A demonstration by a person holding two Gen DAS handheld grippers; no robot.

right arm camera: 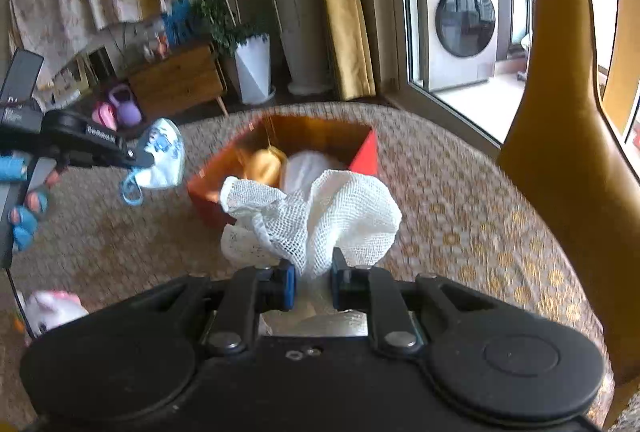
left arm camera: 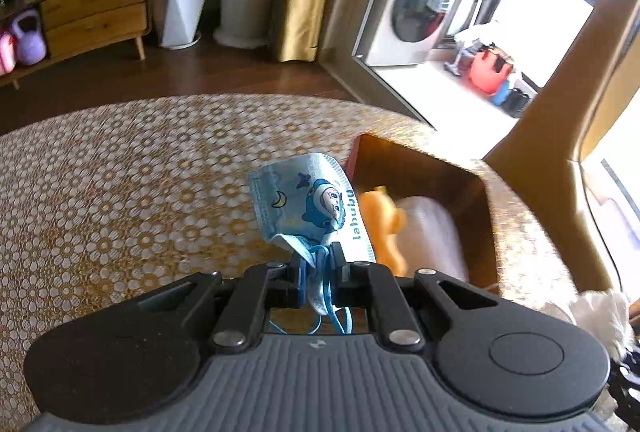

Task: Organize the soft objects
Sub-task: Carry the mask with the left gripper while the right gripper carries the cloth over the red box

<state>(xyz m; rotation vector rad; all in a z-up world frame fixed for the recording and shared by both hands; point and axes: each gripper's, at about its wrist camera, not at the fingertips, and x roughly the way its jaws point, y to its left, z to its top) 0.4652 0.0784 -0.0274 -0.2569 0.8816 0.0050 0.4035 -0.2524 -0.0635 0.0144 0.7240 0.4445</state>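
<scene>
My left gripper [left arm camera: 318, 264] is shut on a light blue face mask [left arm camera: 308, 199] printed with a cartoon figure, lifted above the table; its ear loops dangle behind the jaws. The right wrist view shows the same left gripper [right arm camera: 138, 157] and mask [right arm camera: 162, 155] at the left, beside the box. My right gripper [right arm camera: 314, 278] is shut on a white mesh cloth [right arm camera: 316, 216], bunched and held up in front of a red box [right arm camera: 366, 155]. The red box [left arm camera: 400, 159] holds an orange soft toy [left arm camera: 386, 228] and a white soft item [left arm camera: 432, 232].
A round table with a gold-and-white lace cloth [left arm camera: 120, 191] carries everything. A white and pink plush toy [right arm camera: 52, 310] lies at its left edge. A yellow chair back [right arm camera: 556, 135] rises at the right. Beyond are a wooden cabinet [left arm camera: 92, 15] and a washing machine [right arm camera: 460, 27].
</scene>
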